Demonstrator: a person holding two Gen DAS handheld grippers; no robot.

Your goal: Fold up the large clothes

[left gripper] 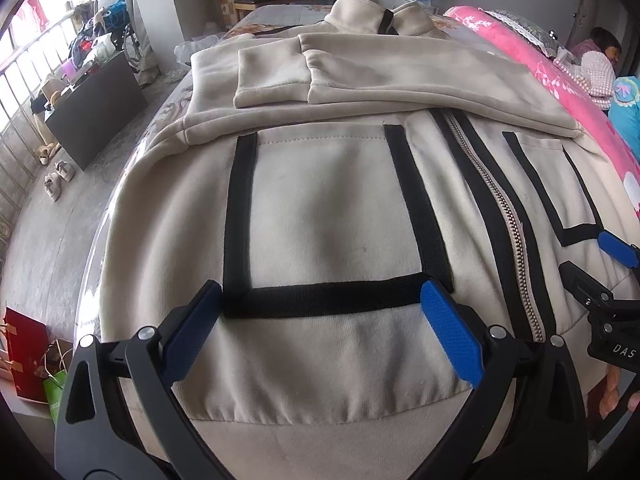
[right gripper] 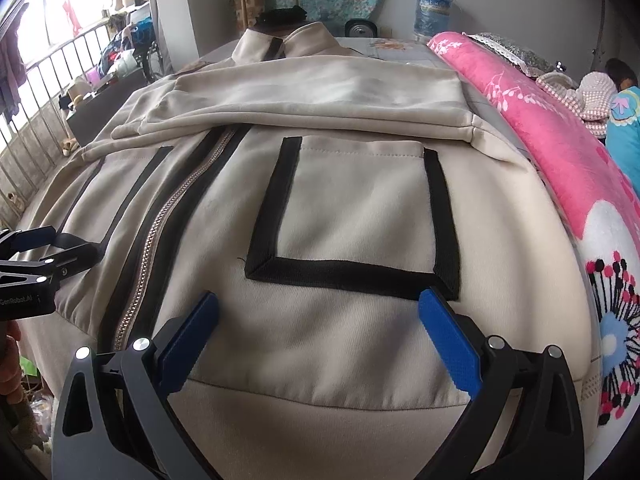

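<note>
Bedroom clutter rings a bed [left gripper: 276, 14] where both tools hover, fingers spread wide and holding nothing: left tool [left gripper: 322, 330], right tool [right gripper: 318, 338]. Beneath them the beige jacket [left gripper: 332, 208] lies flat, sleeves folded across its chest, beside a pink blanket [right gripper: 560, 140].

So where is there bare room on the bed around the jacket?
Little. A grey strip of bed shows beyond the collar, bordered by the pink blanket. The blanket crowds the jacket alongside; folded sleeves cover its upper half. Both the left claw and right claw hover open above the hem.
</note>
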